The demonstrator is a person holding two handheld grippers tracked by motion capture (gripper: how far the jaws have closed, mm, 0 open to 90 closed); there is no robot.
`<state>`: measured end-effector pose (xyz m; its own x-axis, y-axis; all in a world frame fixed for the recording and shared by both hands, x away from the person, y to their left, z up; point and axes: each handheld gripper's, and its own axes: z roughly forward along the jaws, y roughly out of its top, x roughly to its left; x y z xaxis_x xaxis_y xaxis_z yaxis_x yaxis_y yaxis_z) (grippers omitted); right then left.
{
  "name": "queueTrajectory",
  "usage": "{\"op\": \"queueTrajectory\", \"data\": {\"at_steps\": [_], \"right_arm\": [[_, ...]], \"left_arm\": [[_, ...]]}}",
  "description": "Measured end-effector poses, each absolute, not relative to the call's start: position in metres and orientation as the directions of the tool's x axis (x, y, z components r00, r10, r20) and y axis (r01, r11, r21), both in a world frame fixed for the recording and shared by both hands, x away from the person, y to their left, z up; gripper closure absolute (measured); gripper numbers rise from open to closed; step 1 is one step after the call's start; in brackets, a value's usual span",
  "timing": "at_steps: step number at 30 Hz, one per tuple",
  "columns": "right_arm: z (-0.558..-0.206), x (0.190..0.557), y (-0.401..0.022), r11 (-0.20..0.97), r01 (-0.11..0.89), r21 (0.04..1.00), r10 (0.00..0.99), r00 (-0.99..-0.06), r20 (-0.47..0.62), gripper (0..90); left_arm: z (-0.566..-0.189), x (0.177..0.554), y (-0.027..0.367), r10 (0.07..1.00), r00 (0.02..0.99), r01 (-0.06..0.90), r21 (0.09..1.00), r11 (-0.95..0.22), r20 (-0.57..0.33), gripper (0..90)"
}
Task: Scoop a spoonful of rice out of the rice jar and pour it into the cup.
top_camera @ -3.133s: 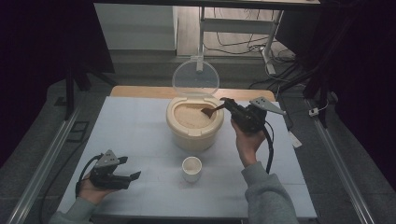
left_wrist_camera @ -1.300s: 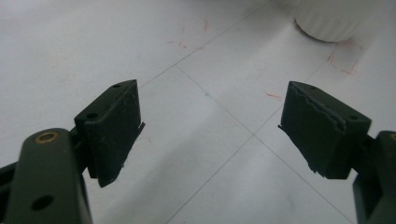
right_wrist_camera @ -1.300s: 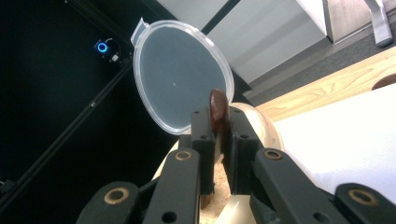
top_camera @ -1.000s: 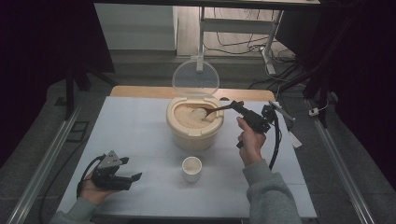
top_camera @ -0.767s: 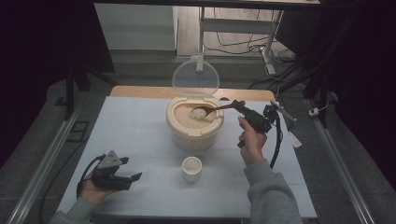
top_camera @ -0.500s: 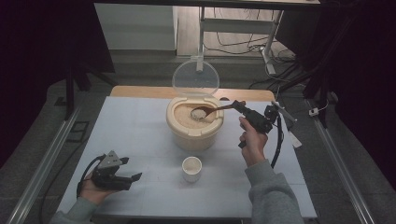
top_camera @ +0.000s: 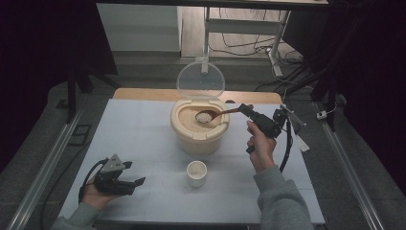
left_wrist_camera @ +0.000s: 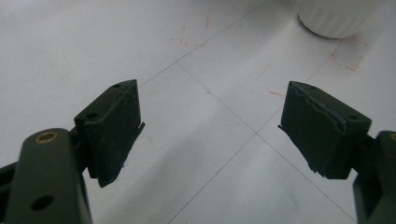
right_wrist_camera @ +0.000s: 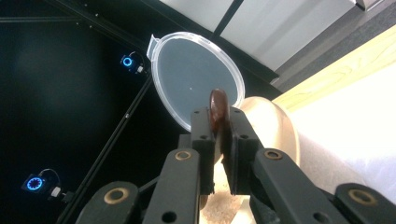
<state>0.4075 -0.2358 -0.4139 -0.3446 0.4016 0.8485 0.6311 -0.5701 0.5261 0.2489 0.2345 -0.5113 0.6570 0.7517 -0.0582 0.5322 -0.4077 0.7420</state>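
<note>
A cream tub (top_camera: 198,139) of rice stands mid-table, its clear round lid (top_camera: 200,80) hinged upright behind it. My right gripper (top_camera: 244,109) is shut on the handle of a brown wooden spoon (top_camera: 215,115), whose bowl carries a heap of rice just above the tub's opening. In the right gripper view the spoon (right_wrist_camera: 218,108) stands edge-on between the closed jaws, with the lid (right_wrist_camera: 196,77) behind it. A small white cup (top_camera: 197,173) sits in front of the tub. My left gripper (top_camera: 136,183) rests open on the table at the front left, nothing between its pads (left_wrist_camera: 116,126).
The table (top_camera: 143,139) is pale grey with a wooden strip along its far edge. The base of the white cup (left_wrist_camera: 338,18) shows at the top right of the left gripper view. Metal rails run along both sides of the table, and cables lie on the floor behind.
The spoon has come up out of the rice with a heap in its bowl and now sits level above the tub. The left gripper has not moved.
</note>
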Motion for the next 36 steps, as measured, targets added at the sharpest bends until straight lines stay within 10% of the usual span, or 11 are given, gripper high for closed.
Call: {"op": "queueTrajectory", "data": {"at_steps": [36], "right_arm": [[-0.413, 0.371, -0.246, -0.485, 0.712, 0.508, 0.337, -0.384, 0.86, 83.8]], "left_arm": [[-0.513, 0.252, 0.233, 0.748, 0.661, 0.537, 0.737, -0.411, -0.064, 20.3]]}}
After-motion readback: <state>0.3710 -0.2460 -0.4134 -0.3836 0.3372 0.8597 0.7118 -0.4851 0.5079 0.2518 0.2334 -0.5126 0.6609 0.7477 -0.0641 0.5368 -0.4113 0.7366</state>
